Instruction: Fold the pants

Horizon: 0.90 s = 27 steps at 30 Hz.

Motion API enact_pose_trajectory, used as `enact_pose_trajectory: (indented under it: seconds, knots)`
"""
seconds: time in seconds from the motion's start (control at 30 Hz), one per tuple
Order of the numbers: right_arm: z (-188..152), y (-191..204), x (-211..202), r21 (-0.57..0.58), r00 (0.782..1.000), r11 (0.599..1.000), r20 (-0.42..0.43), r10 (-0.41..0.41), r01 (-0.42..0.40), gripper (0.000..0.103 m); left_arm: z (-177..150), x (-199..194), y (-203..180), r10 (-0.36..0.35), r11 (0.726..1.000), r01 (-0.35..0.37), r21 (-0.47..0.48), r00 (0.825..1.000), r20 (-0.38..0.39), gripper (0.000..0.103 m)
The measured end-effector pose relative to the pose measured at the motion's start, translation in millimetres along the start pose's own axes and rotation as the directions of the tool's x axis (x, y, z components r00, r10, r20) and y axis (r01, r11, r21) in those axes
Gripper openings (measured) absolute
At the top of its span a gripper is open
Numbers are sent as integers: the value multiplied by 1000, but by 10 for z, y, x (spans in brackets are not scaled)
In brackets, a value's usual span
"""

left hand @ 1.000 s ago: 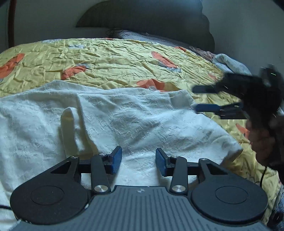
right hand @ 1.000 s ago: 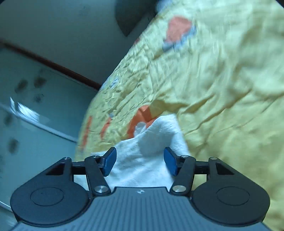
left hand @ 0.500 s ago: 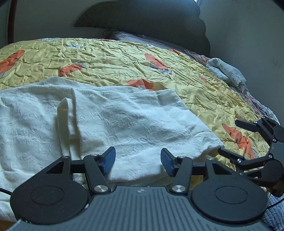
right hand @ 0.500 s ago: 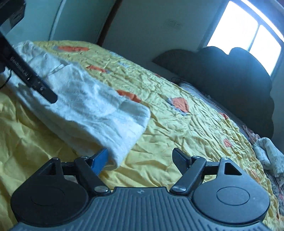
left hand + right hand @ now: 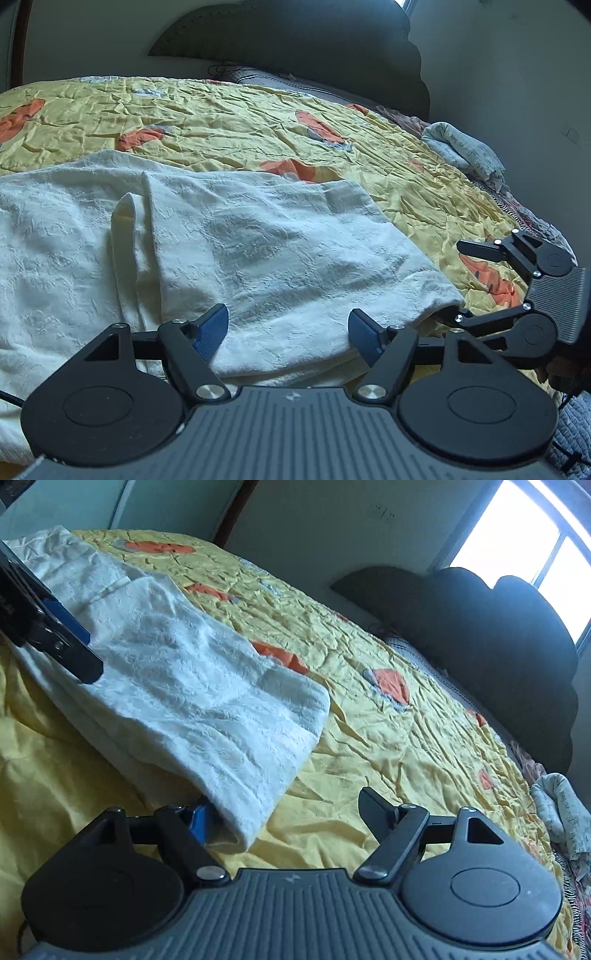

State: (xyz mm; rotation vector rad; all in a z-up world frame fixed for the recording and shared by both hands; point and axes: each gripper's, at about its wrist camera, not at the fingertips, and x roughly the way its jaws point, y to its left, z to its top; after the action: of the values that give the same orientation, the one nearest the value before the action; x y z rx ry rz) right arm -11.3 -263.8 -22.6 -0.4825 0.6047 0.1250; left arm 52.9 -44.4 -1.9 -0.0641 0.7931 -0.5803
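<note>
The white pants [image 5: 258,251] lie flat on the yellow bedspread [image 5: 221,110], along its near edge, already doubled into a long band of textured cloth. Judged from both wrist views, the band's long axis runs crosswise in front of the left gripper [image 5: 288,332] and stretches away from the right gripper [image 5: 284,812] toward the left one. Its free end points at the right gripper, and the rest trails off past the left gripper's far side.

The left gripper has its jaws spread wide and holds nothing. It sits low at the near long edge of the pants, and the cloth fills the gap just ahead of its blue pads [image 5: 210,328].

The right gripper is also spread wide and grips nothing. It sits at the end corner of the pants [image 5: 177,686], with one blue pad tucked under the corner and the other finger [image 5: 376,808] well clear over bare bedspread. Seen from the left wrist view, the right gripper [image 5: 454,280] brackets that same corner.

The right gripper is the nearer one to the free end, so the next fold probably turns on it: pinch that corner and carry it along the long axis toward the left gripper. A folded grey-white cloth [image 5: 465,151] lies well apart near the dark headboard [image 5: 295,48].
</note>
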Motion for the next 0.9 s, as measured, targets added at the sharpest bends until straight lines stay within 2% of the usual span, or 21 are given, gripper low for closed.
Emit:
enact_pose_trajectory:
  seconds: [0.1,0.17,0.2,0.27,0.43,0.5,0.57,0.63,0.7,0.83,0.9]
  knots:
    - [-82,-170,16,29,999,999,3,37,-37,91,-18,-6,29,-16,1000,16,-4,1000,5,75]
    - [-135,-257,66,72,997,994,0,76,-76,92,-32,-1,22,-18,1000,18,9,1000,9,75]
    - [-153,-272,85,76,998,995,6,70,-71,99,-36,4,12,-15,1000,14,22,1000,12,75]
    - [-172,-320,111,81,996,993,14,87,-87,102,-47,7,-6,-9,999,9,42,1000,14,75]
    - [-181,-396,124,154,993,981,1,117,-116,103,-37,4,22,-16,1000,16,12,1000,15,75]
    - [-118,-398,21,176,994,979,-10,110,-106,103,-44,2,16,-11,1000,10,13,1000,18,75]
    - [-72,-462,-163,196,989,969,27,148,-151,103,-45,1,19,-11,1000,10,9,1000,20,75]
    - [-27,-606,-372,246,971,940,84,223,-237,103,-45,3,20,-11,1000,11,7,1000,20,75]
    - [28,-749,-504,295,944,897,125,306,-330,103,-45,5,11,-8,1000,8,14,1000,21,75]
    - [203,-901,-607,376,919,841,223,325,-389,103,-39,8,6,-6,1000,6,14,1000,21,75]
    - [295,-919,-523,443,892,777,277,356,-448,103,-39,8,-2,-3,1000,2,15,1000,21,75]
